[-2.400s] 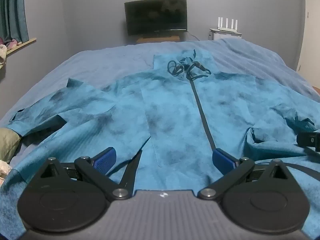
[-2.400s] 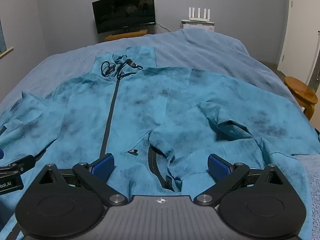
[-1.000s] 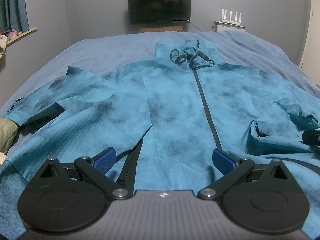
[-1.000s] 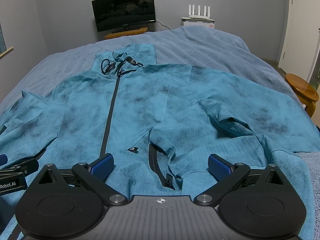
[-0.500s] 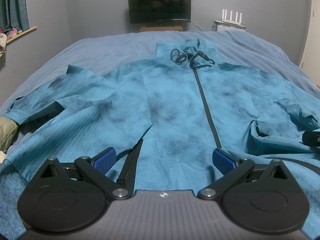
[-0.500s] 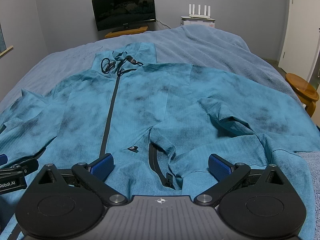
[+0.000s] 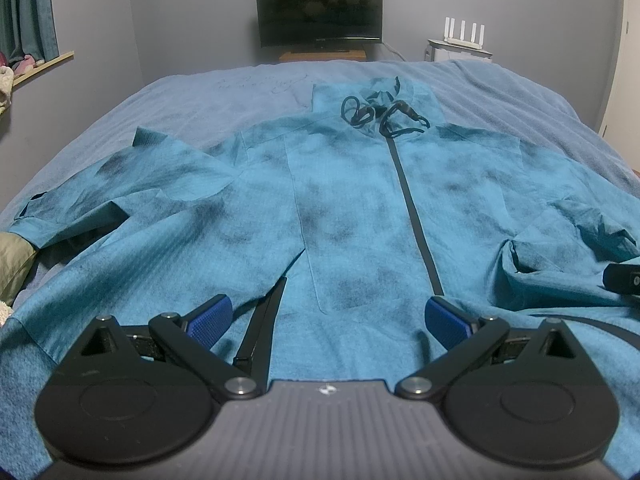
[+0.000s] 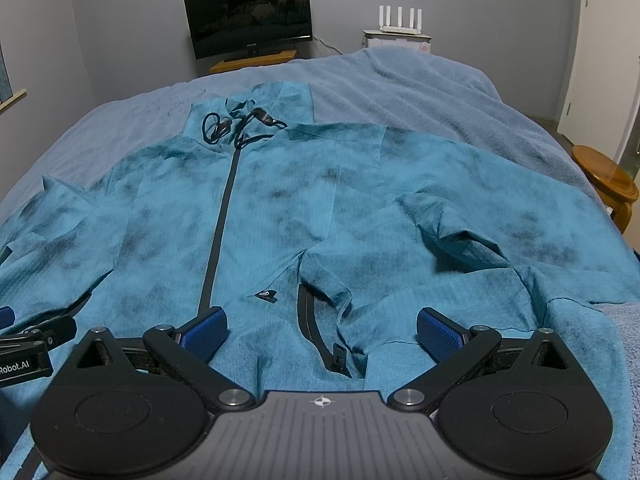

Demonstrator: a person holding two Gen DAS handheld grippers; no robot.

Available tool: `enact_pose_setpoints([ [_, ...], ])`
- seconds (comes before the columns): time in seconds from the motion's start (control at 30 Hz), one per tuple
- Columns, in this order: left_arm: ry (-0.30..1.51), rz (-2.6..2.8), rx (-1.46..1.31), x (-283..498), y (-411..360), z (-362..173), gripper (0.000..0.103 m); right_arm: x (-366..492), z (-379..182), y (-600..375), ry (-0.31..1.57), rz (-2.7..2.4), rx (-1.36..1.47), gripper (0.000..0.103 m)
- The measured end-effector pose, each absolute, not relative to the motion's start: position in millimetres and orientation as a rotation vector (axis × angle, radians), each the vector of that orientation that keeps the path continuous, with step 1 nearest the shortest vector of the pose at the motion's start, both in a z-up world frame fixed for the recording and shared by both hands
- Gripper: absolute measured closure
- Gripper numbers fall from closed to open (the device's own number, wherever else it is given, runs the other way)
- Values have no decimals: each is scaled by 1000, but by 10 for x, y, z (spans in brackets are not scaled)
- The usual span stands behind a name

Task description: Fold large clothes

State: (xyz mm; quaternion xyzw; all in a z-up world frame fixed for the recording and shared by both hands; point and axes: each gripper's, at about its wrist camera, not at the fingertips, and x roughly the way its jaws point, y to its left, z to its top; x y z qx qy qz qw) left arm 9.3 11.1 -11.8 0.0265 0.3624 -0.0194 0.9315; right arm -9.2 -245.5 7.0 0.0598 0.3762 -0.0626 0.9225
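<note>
Left gripper (image 7: 326, 318): fingers spread wide, holding nothing, poised above the jacket hem at the bed's near edge.
Right gripper (image 8: 320, 326): fingers likewise spread, empty, above the hem to the right of the zip; its tip shows at the right edge of the left view.
Jacket (image 7: 352, 208): teal, dark-mottled, front up, flat across the middle of the bed, hem near, collar far. Zip (image 7: 414, 208): black, closed, running hem to collar. Pocket zip (image 8: 316, 332): black, in rumpled cloth between the right fingers. Left sleeve (image 7: 92, 196): spread toward the bed's left edge. Right sleeve (image 8: 500, 224): creased, toward the right edge. Drawcords (image 7: 380, 114): black, coiled on the collar.
Bed (image 7: 224, 96): blue-grey cover.
Stool (image 8: 608, 180): wooden, beside the bed's right edge.
Monitor (image 7: 319, 10): dark, beyond the far edge.
Router (image 7: 464, 34): white, right of the monitor.
</note>
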Motion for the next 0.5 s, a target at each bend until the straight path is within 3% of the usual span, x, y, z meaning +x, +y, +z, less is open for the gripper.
enact_pose_setpoints([
  [0.5,743,-40,54,80,117,-142,0,-104,17,-2434,778,-127,122,0],
])
